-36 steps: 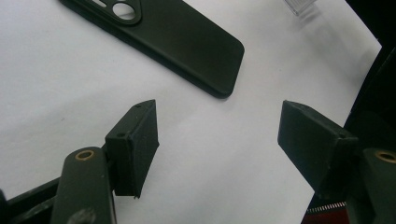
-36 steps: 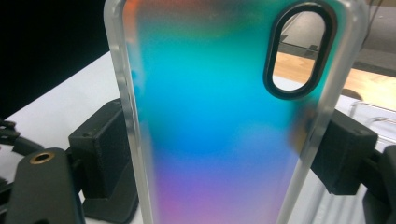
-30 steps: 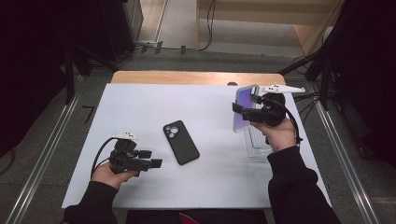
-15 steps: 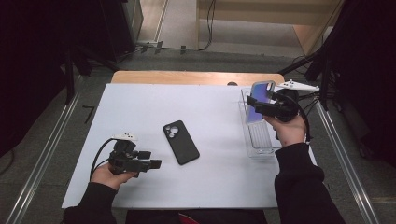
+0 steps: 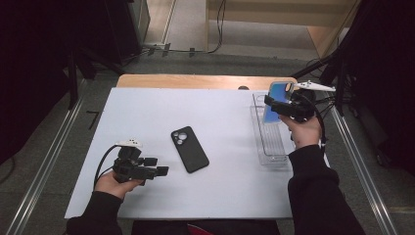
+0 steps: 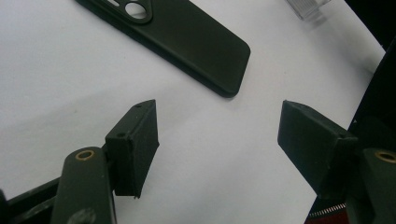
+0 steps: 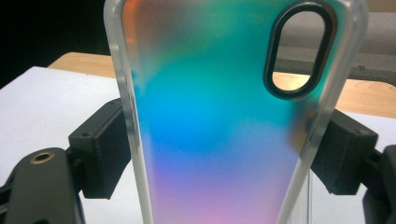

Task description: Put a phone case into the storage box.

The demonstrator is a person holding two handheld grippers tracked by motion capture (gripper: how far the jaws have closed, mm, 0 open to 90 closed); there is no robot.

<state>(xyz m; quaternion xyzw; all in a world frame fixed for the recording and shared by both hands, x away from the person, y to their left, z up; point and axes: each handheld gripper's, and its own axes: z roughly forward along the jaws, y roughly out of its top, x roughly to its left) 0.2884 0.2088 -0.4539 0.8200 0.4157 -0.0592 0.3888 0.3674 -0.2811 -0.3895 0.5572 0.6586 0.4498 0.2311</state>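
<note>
Frosted iridescent plastic phone case (image 7: 219,140)

White table (image 5: 147,112), grey floor (image 5: 44,147), dark surroundings

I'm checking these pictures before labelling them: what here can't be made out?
- Iridescent translucent phone case: its bottom end is cut off by the lower edge of the right gripper view.
- Clear plastic tray: contents unreadable in the high view, too small and see-through.
- Black phone case: camera end cut off by the top edge of the left gripper view.
</note>
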